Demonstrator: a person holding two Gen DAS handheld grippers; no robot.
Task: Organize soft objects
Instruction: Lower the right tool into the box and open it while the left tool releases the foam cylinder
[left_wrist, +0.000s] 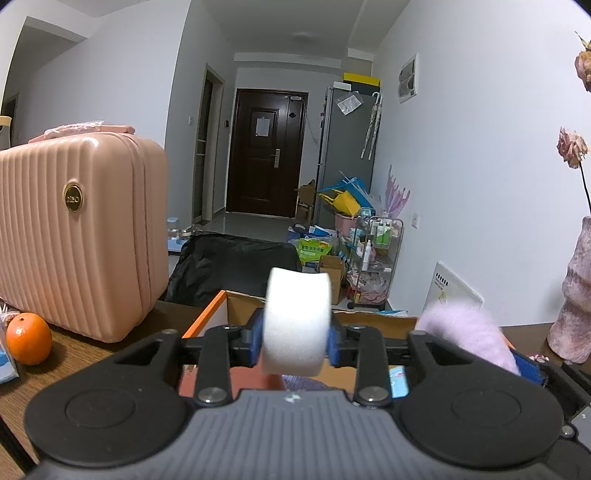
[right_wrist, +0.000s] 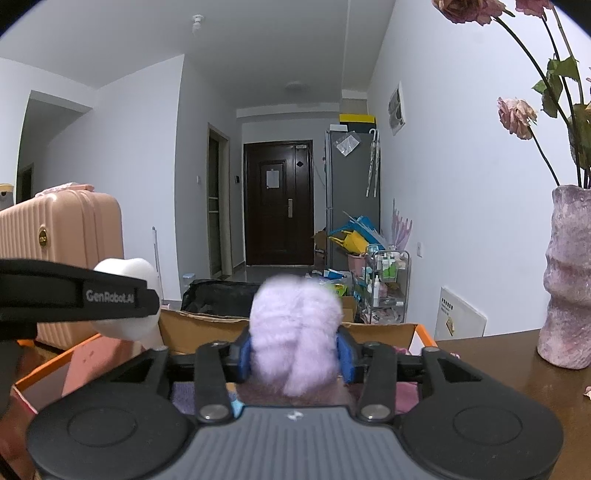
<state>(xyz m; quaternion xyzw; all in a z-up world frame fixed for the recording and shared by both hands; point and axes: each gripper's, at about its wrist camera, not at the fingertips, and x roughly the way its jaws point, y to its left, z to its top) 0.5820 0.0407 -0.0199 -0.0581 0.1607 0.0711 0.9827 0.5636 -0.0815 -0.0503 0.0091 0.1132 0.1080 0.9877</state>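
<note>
Both grips hang over the open cardboard box (left_wrist: 236, 306) — likely for dropping: left hand-held gripper (left_wrist: 295, 341) clenches a white foam piece (left_wrist: 297, 321), right hand-held gripper (right_wrist: 295, 356) a lilac fluffy pom-pom (right_wrist: 295, 332).

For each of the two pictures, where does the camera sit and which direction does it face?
Left wrist: sits on the left gripper, facing the hallway door; its fingers clamp a white foam piece above the cardboard box.
Right wrist: sits on the right gripper, facing the same way; it clamps a purple fluffy ball.
Shared: foam, ball, box, pink suitcase, vase.
</note>
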